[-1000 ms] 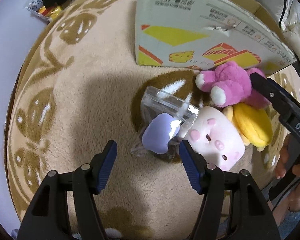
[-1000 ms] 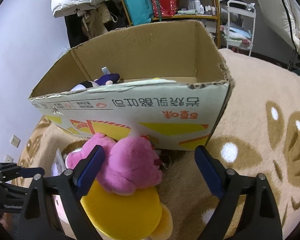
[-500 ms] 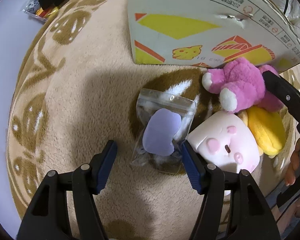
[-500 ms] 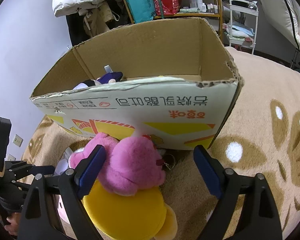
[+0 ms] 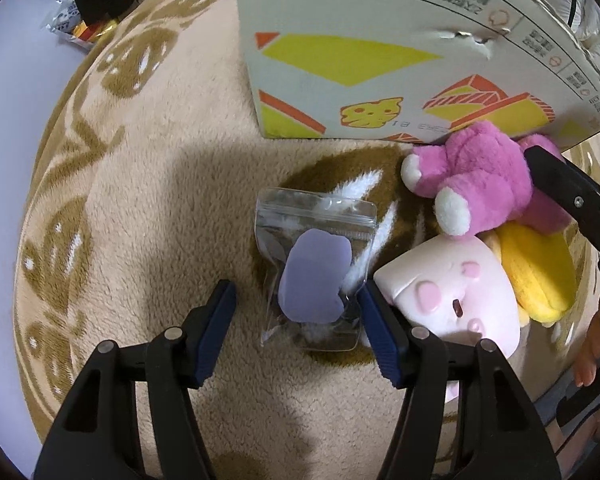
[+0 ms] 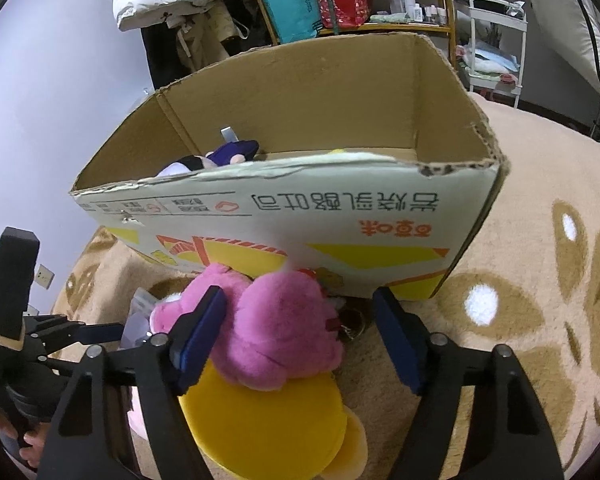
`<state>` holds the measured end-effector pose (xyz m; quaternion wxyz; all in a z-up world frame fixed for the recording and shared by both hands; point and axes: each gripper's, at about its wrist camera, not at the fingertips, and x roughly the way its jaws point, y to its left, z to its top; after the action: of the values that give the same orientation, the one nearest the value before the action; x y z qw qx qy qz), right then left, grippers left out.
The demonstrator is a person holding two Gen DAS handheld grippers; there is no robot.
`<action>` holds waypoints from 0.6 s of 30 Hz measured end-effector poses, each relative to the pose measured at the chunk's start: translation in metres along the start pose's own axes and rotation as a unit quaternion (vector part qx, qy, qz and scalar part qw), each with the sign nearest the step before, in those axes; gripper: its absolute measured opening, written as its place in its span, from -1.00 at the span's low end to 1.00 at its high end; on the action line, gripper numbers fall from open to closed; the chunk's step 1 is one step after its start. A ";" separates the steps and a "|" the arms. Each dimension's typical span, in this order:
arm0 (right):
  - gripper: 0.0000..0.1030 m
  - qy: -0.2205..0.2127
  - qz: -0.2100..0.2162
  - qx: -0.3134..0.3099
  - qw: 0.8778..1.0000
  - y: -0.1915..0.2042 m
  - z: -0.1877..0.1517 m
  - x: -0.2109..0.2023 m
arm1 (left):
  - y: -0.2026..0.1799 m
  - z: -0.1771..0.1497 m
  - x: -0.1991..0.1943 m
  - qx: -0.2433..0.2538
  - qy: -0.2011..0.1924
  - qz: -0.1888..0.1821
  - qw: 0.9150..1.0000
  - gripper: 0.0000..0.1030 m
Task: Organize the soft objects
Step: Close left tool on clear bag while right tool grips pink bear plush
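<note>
A clear zip bag with a lilac soft toy [image 5: 314, 280] lies on the beige rug. My left gripper [image 5: 296, 324] is open around its near end, right pad touching the bag. Beside it lie a pink pig cushion [image 5: 456, 300], a magenta plush bear [image 5: 476, 184] and a yellow plush [image 5: 536, 276]. My right gripper [image 6: 300, 336] is open over the magenta bear [image 6: 268, 332] and the yellow plush [image 6: 268, 420]. The open cardboard box [image 6: 340, 216] stands just behind them, with a dark purple plush [image 6: 228, 152] inside.
The box wall [image 5: 380, 60] rises right behind the toys. The rug's left edge [image 5: 60, 120] meets a pale floor with snack packets [image 5: 76, 28]. Shelves [image 6: 340, 0], hung coats [image 6: 168, 0] and a white cart [image 6: 496, 48] stand beyond the box.
My left gripper has moved forward so the bagged lilac toy now lies between its fingers. My right gripper has crept closer over the magenta bear.
</note>
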<state>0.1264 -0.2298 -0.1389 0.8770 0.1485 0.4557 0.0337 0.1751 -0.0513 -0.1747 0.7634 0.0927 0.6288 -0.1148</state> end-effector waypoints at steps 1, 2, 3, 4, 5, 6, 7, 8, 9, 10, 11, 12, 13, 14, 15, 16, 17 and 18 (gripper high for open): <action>0.51 0.001 0.001 0.002 1.000 0.000 0.000 0.000 | 0.001 0.001 0.001 -0.001 0.000 0.001 1.000 0.21; 0.51 0.001 0.002 0.004 1.000 -0.001 -0.001 0.000 | 0.000 0.001 0.002 -0.001 -0.002 0.002 1.000 0.21; 0.51 0.002 0.003 0.005 1.000 -0.001 -0.001 0.000 | 0.001 0.002 0.004 -0.001 -0.003 0.003 1.000 0.21; 0.51 0.003 0.004 0.006 1.000 -0.001 -0.001 0.001 | 0.001 0.002 0.004 -0.002 -0.004 0.003 1.000 0.21; 0.51 0.003 0.003 0.006 1.000 -0.001 -0.001 0.001 | 0.003 -0.001 0.004 -0.004 -0.007 0.002 1.000 0.21; 0.51 0.002 0.002 0.005 1.000 -0.001 -0.001 0.001 | 0.006 -0.002 0.005 -0.006 -0.008 0.002 1.000 0.21; 0.51 0.002 0.000 0.003 1.000 -0.001 -0.001 0.000 | 0.006 -0.002 0.006 -0.009 -0.010 0.005 1.000 0.21; 0.51 0.001 -0.002 0.000 1.000 0.000 -0.001 0.000 | 0.006 -0.005 0.007 -0.006 -0.012 0.009 1.000 0.21; 0.51 0.000 -0.004 -0.004 1.000 0.001 -0.001 0.000 | 0.003 -0.006 0.007 0.003 -0.016 0.017 1.000 0.21; 0.51 0.000 -0.005 -0.005 1.000 0.001 -0.001 0.000 | 0.000 -0.006 0.006 0.007 -0.018 0.021 1.000 0.19; 0.51 0.001 -0.004 -0.005 1.000 0.001 -0.001 0.001 | -0.002 -0.006 0.007 0.009 -0.019 0.022 1.000 0.19; 0.50 0.001 -0.002 -0.004 1.000 0.000 -0.001 0.001 | -0.003 -0.006 0.006 0.009 -0.018 0.022 1.000 0.17; 0.46 0.001 -0.001 -0.002 1.000 -0.001 -0.001 0.001 | -0.003 -0.006 0.007 0.008 -0.017 0.017 1.000 0.12; 0.39 0.000 0.001 0.000 1.000 -0.001 -0.001 0.000 | -0.002 -0.006 0.007 0.007 -0.016 0.014 1.000 0.10; 0.37 -0.001 0.001 0.000 1.000 -0.001 -0.001 -0.001 | -0.002 -0.006 0.007 0.007 -0.015 0.014 1.000 0.10; 0.37 -0.002 0.000 -0.002 1.000 -0.001 -0.001 -0.001 | -0.002 -0.006 0.007 0.008 -0.014 0.015 1.000 0.09; 0.34 -0.002 -0.001 -0.004 1.000 0.000 -0.001 -0.001 | -0.001 -0.006 0.007 0.007 -0.014 0.015 1.000 0.08; 0.30 -0.003 -0.001 -0.005 1.000 0.001 -0.001 -0.001 | -0.001 -0.006 0.007 0.007 -0.013 0.015 1.000 0.07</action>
<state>0.1251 -0.2288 -0.1382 0.8792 0.1433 0.4531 0.0347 0.1708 -0.0511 -0.1830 0.7728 0.1058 0.6163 -0.1086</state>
